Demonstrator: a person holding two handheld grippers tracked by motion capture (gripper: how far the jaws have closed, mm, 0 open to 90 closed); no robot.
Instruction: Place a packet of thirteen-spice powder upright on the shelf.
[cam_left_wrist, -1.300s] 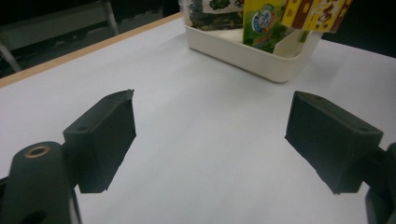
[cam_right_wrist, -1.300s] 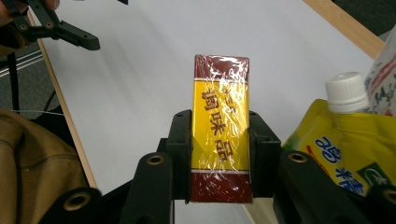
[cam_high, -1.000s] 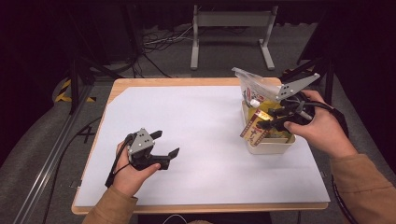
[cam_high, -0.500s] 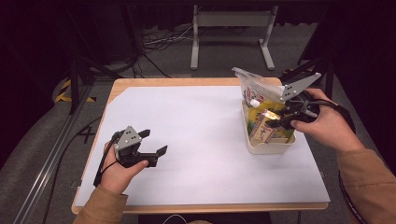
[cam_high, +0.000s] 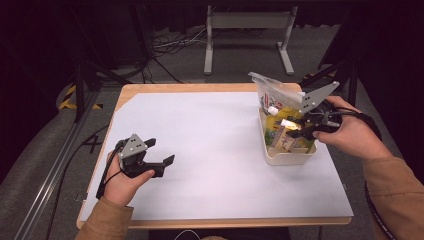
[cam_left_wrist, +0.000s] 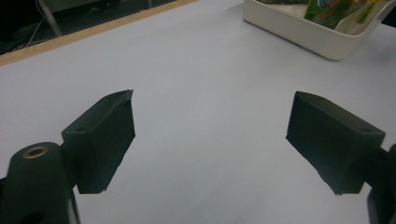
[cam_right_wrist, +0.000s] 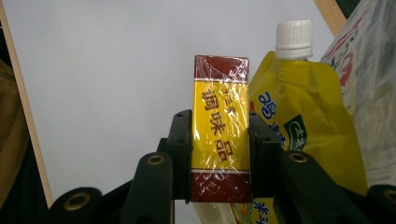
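Here, a small yellow and dark red box wrapped in clear film (cam_right_wrist: 220, 128) sat clamped between the two black jaws of the right gripper (cam_right_wrist: 220, 140), one jaw pressed against each long side. In the high view this box (cam_high: 286, 123) was held just above the off-white plastic tub (cam_high: 290, 157) at the right side of the table. Just beside the box stood a yellow pouch with a white screw cap (cam_right_wrist: 299, 126), and a crinkled clear plastic bag with red print (cam_right_wrist: 371, 84) rose at the far end of the tub. The tub rested on a white sheet covering the wooden table (cam_high: 210, 87). Well apart, near the left front of the sheet, the left gripper (cam_high: 159, 159) was held low over the bare surface, its jaws spread wide with nothing between them.
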